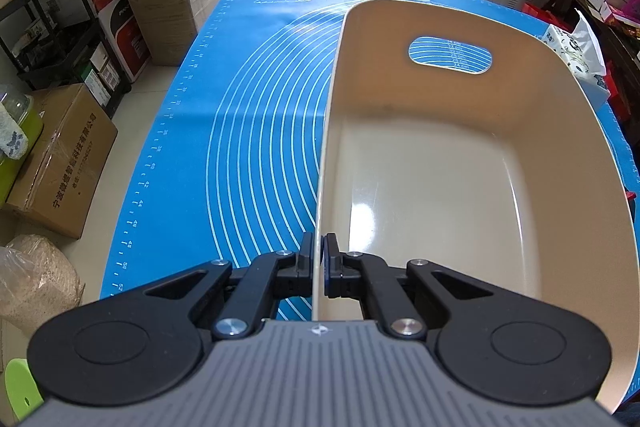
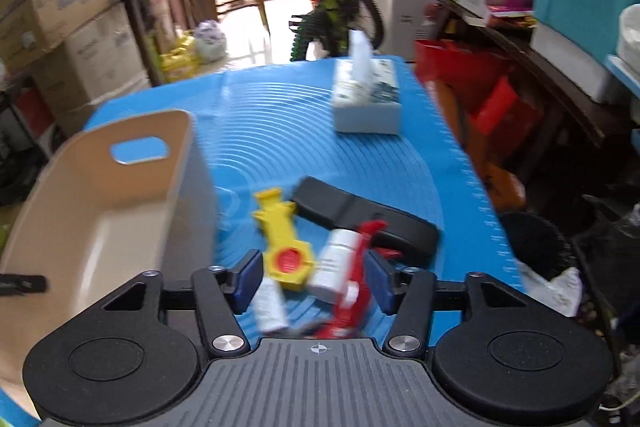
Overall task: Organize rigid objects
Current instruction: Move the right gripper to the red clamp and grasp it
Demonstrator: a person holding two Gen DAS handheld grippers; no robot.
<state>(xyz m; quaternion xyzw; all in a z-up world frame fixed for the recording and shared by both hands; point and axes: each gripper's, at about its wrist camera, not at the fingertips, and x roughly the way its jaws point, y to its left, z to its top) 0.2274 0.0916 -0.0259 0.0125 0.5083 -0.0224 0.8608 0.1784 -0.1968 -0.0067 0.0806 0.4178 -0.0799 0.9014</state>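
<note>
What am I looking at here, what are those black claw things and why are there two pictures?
No robot: a person holds a two-fingered clamp in each hand, each with a camera looking along its fingers. The left view shows the left hand-held gripper pinching the wall of an empty beige bin on a blue mat. The blurry right view shows the right hand-held gripper open over a yellow toy, a white bottle and a red piece. Behind lie a black case and a tissue box.

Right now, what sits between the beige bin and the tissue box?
Right wrist view: only bare blue mat lies between the beige bin and the tissue box. The toy pile lies nearer the camera, off that line.
</note>
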